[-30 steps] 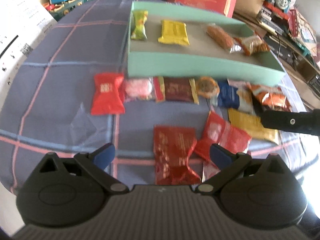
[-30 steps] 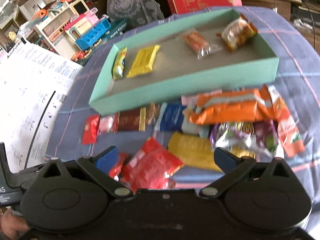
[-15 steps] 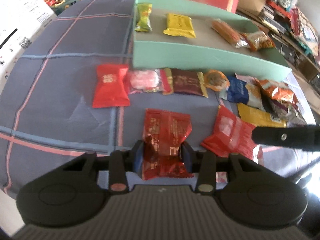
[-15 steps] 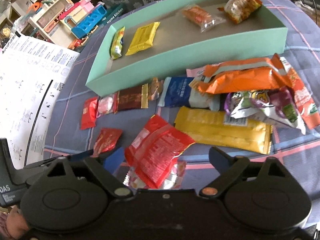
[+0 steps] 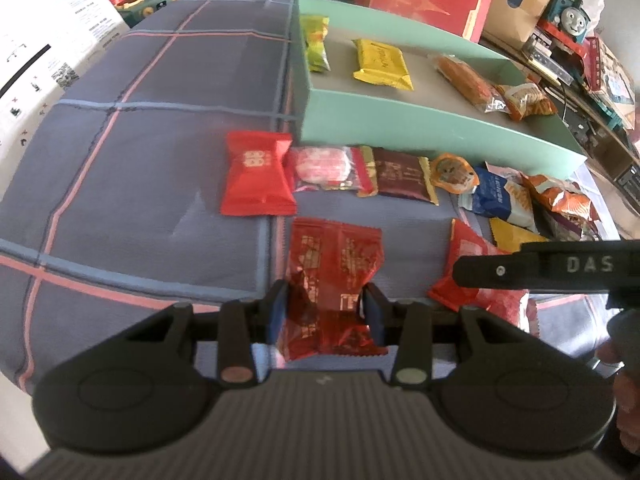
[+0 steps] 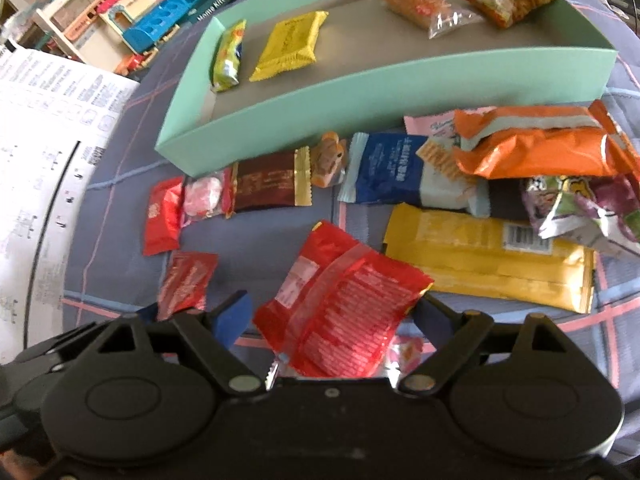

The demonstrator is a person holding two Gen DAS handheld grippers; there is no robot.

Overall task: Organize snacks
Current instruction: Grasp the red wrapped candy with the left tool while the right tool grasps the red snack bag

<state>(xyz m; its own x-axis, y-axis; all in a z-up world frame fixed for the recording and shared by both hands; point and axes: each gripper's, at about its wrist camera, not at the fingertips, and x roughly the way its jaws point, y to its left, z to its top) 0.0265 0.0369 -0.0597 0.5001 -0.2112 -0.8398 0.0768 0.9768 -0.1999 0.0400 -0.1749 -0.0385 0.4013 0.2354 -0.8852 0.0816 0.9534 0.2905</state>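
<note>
Left gripper (image 5: pixel 325 312) clamped narrow on the near end of a dark red crinkled wrapper (image 5: pixel 334 276), blue pads pressing both its edges, far end lying ahead on the checked blue cloth (image 5: pixel 140 168). Ahead and slightly left of it, a bright red packet (image 5: pixel 256 178); directly ahead, touching that, a pink sweet in clear wrap (image 5: pixel 320 166), then a maroon bar (image 5: pixel 400 176), a small orange round snack (image 5: pixel 454 172) and a blue-and-white pack (image 5: pixel 500 196), all in a row along the near wall of the mint-green tray (image 5: pixel 420 120). Inside the tray, farther ahead: a green bar (image 5: pixel 316 42), a yellow pack (image 5: pixel 382 64), a clear-wrapped orange cake (image 5: pixel 466 82), and an orange-brown bag (image 5: pixel 526 100).

Right gripper (image 6: pixel 334 316) spread wide, fingers either side of a larger red bag (image 6: pixel 340 308), not visibly pressing it; bag lying between them on the cloth. Ahead and right, a long yellow pack (image 6: pixel 488 256), beyond it a purple-and-white bag (image 6: pixel 580 208) and an orange bag (image 6: pixel 536 148). Left of the right gripper, the dark red wrapper in the other tool.
</note>
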